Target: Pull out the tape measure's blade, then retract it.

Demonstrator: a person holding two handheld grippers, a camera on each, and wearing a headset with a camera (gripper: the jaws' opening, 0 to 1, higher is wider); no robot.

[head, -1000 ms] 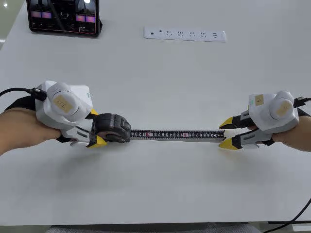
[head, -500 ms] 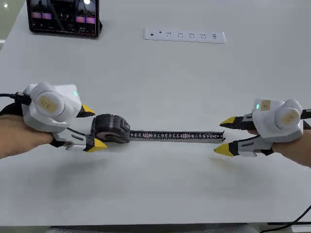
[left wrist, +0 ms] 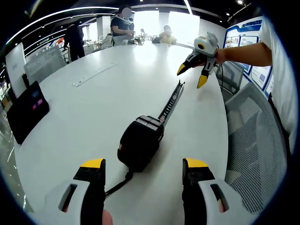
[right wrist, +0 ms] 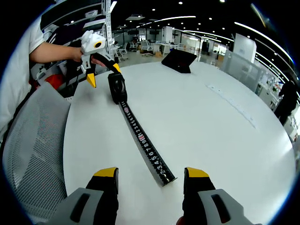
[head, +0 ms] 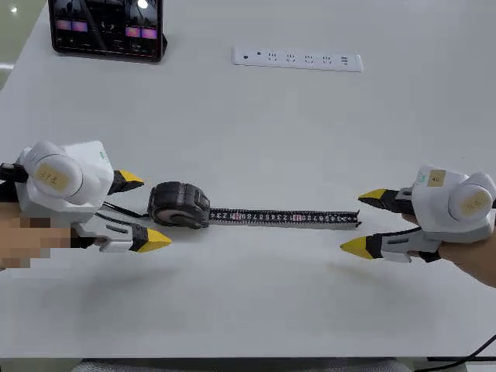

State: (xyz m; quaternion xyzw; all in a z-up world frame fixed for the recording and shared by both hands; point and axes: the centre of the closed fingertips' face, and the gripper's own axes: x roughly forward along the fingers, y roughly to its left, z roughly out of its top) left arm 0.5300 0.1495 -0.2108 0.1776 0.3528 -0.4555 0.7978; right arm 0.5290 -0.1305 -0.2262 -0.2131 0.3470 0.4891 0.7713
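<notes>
On the bench [head: 248,116], between your left gripper [head: 147,208] and right gripper [head: 356,222], fingers spread on both, the tape measure [head: 179,204] lies unheld, its blade [head: 283,218] out rightward. Retracted unguided, that blade could whip back and kink.

Head view is taken from above the near edge of the desk [head: 256,116], pitched forward and down. The tablet [head: 107,27] and power strip [head: 297,58] are seen at the far side.

Left gripper view is set low over the desk, close behind the tape measure [left wrist: 140,140]. It is aimed along the blade [left wrist: 171,101] at the right gripper [left wrist: 191,78], well apart.

Right gripper view is set low at the blade's tip end and aimed back along it at the left gripper [right wrist: 104,76].

Opposed sightlines are held on one axis. Tape measure, blade, tablet and power strip are shared by all three views.
</notes>
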